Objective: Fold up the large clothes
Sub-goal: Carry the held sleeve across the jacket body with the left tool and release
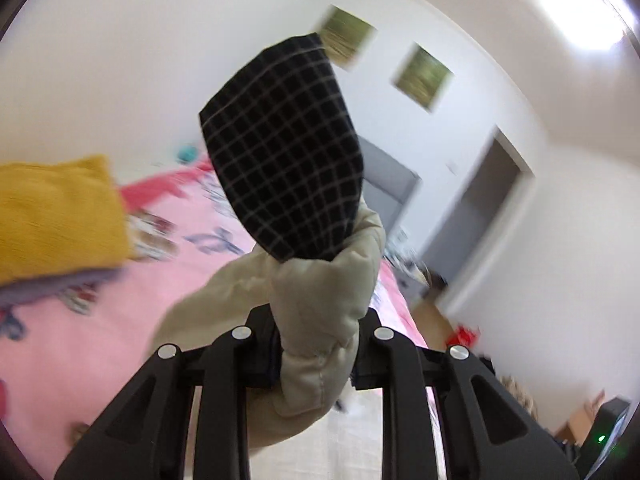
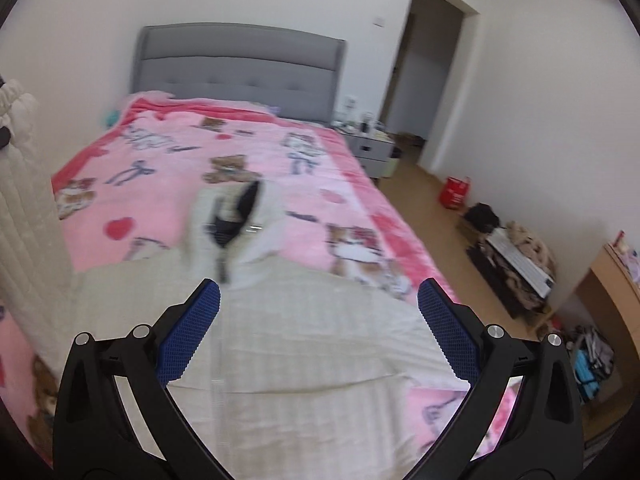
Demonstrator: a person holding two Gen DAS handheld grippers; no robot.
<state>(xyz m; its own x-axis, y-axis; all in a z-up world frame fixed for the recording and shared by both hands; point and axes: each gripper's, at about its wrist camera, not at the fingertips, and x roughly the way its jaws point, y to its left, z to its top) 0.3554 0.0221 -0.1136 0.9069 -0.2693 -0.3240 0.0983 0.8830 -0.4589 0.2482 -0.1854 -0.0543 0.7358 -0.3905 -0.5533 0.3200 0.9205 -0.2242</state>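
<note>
A large cream quilted coat (image 2: 304, 340) lies spread on the pink bed, its collar end with dark lining (image 2: 234, 216) toward the headboard. My left gripper (image 1: 316, 356) is shut on a cream sleeve (image 1: 320, 312) whose black checked lining (image 1: 288, 160) sticks up above the fingers; the sleeve is lifted off the bed. My right gripper (image 2: 318, 320) is open and empty, hovering over the coat's body, its blue pads (image 2: 190, 336) wide apart. A raised cream part of the coat shows at the left edge of the right wrist view (image 2: 28, 216).
The pink printed bedspread (image 2: 168, 160) covers the bed with a grey headboard (image 2: 240, 68). A folded yellow garment (image 1: 56, 212) on a grey one sits on the bed at left. A nightstand (image 2: 372, 148), red bag (image 2: 454, 192), floor clutter and a wooden desk (image 2: 612, 280) stand right.
</note>
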